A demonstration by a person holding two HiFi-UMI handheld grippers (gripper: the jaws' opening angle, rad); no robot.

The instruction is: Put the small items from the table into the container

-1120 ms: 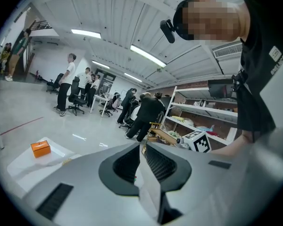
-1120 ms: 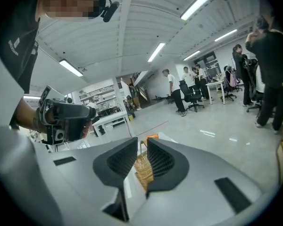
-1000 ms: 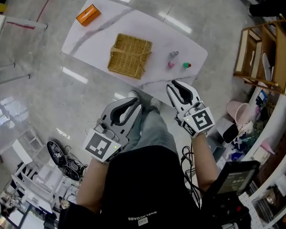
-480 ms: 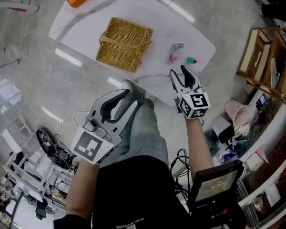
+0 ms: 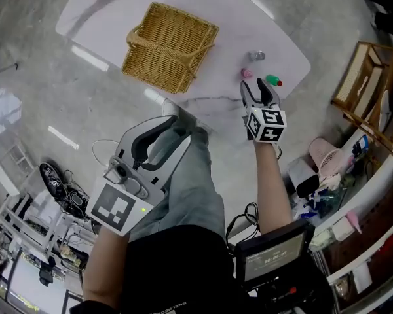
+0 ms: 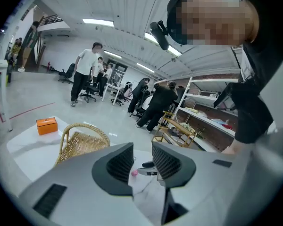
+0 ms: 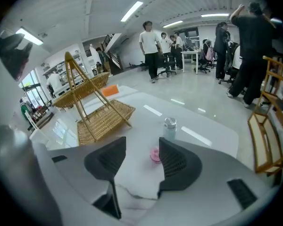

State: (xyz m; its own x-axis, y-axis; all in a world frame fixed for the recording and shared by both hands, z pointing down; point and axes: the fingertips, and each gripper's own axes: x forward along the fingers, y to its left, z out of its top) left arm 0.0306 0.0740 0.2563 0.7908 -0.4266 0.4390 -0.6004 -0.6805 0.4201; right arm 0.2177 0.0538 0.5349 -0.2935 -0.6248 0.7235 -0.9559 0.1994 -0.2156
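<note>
A wicker basket (image 5: 170,48) with a handle stands on the white marble table (image 5: 249,18). To its right lie three small items: a grey capped bottle (image 5: 257,56), a pink piece (image 5: 247,73) and a green piece with a red end (image 5: 272,80). My right gripper (image 5: 257,91) hovers at the table's near edge just short of them, its jaws opening with nothing between them. In the right gripper view the pink piece (image 7: 155,155) and the bottle (image 7: 170,128) lie ahead of the right gripper (image 7: 141,161). My left gripper (image 5: 173,128) hangs off the table over my legs, jaws opening and empty.
An orange box (image 6: 46,125) sits at the table's far corner behind the basket (image 6: 80,140). A wooden rack (image 5: 373,90) stands right of the table. Several people (image 6: 87,72) stand in the hall beyond. Cables and a stand lie on the floor at my left.
Both grippers have dropped lower and their jaws have spread apart. The right one has travelled forward to the table's near edge by the small items.
</note>
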